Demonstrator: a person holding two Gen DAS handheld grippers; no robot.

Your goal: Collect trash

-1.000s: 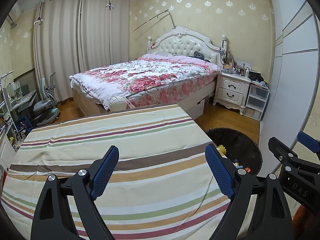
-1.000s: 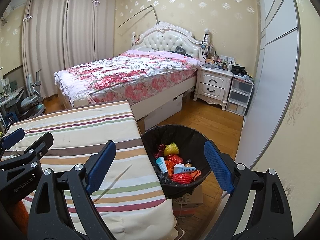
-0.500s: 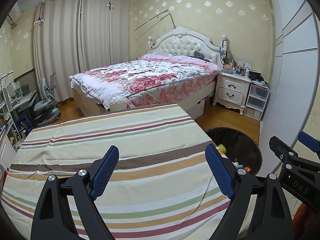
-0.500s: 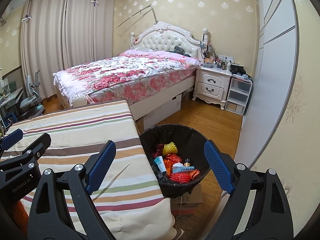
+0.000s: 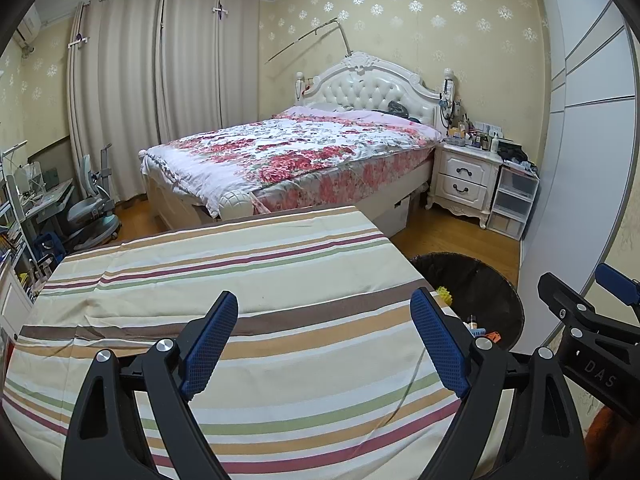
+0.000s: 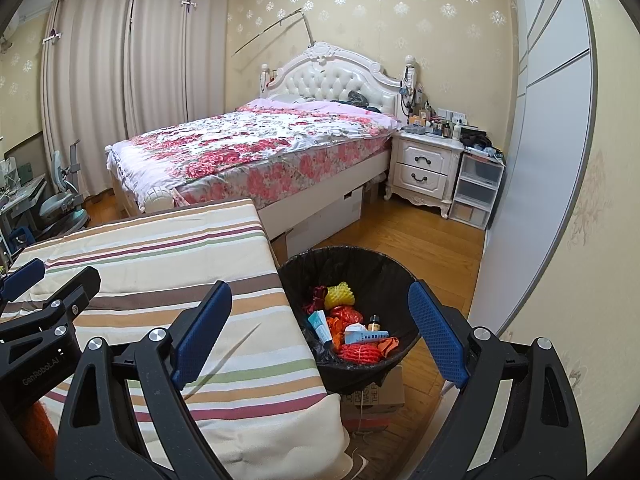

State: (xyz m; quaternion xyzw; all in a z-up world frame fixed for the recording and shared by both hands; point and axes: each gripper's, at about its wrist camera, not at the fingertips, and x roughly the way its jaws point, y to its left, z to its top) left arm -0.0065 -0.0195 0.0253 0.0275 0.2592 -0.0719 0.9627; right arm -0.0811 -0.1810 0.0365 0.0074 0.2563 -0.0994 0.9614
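A black-lined trash bin [image 6: 384, 272] stands on a cardboard box on the floor, right of the striped table [image 6: 160, 256]. In it lie several pieces of trash: a yellow foam net [image 6: 339, 296], a white-and-blue tube [image 6: 320, 326], orange and red netting [image 6: 362, 354] and a small bottle [image 6: 374, 322]. My right gripper [image 6: 320, 332] is open and empty, held above the bin's near left side. My left gripper [image 5: 330, 344] is open and empty above the striped tablecloth [image 5: 240, 280]. The bin also shows in the left wrist view [image 5: 480, 276].
A bed with a floral cover [image 5: 288, 156] stands beyond the table. A white nightstand [image 6: 424, 168] and plastic drawers [image 6: 476, 192] stand at the right wall beside a wardrobe [image 6: 532, 160]. A desk chair [image 5: 92, 208] stands at the far left.
The right gripper has drifted slightly, so the bin sits a little more central between its fingers. The left gripper has not visibly moved.
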